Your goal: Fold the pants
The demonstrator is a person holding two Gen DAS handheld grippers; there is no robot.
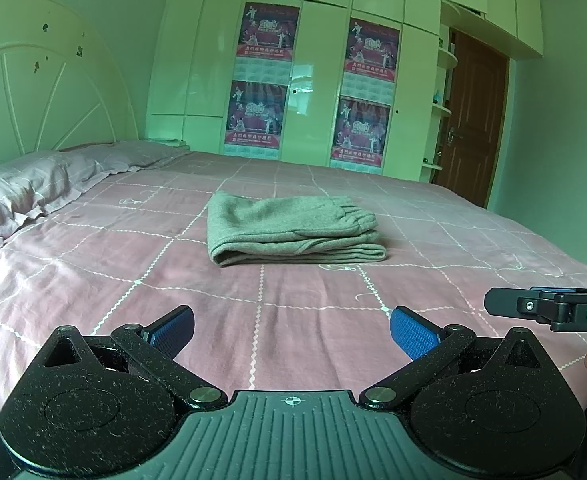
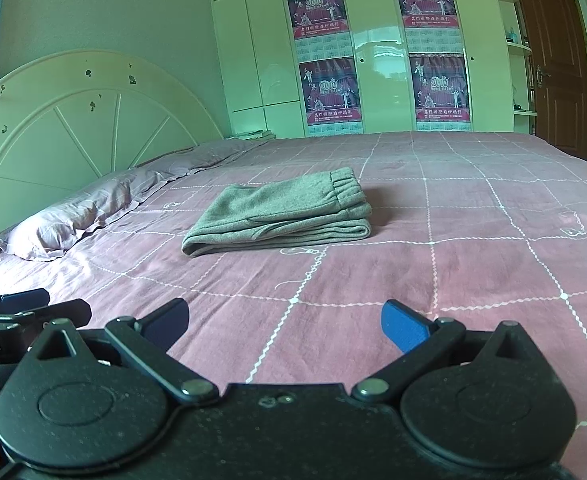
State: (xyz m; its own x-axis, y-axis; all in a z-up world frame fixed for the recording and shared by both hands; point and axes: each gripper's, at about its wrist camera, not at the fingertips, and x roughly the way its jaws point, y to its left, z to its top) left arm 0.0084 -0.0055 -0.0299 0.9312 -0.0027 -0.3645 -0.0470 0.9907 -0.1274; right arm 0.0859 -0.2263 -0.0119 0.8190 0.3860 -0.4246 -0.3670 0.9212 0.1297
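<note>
Bedroom, pink checked bedspread (image 1: 93, 248), wardrobe behind. Pants (image 1: 293, 228) lie mid-bed as a compact grey stack, waistband toward the foot edge, well apart from both tools. Left gripper (image 1: 291, 334) and right gripper (image 2: 285, 326) hover near the bed's near edge, jaws spread wide, nothing between them. I judge the fold complete. Best practice: I keep clear, avoid snagging the bedspread, and only square the stack's loose lower hem if needed.
</note>
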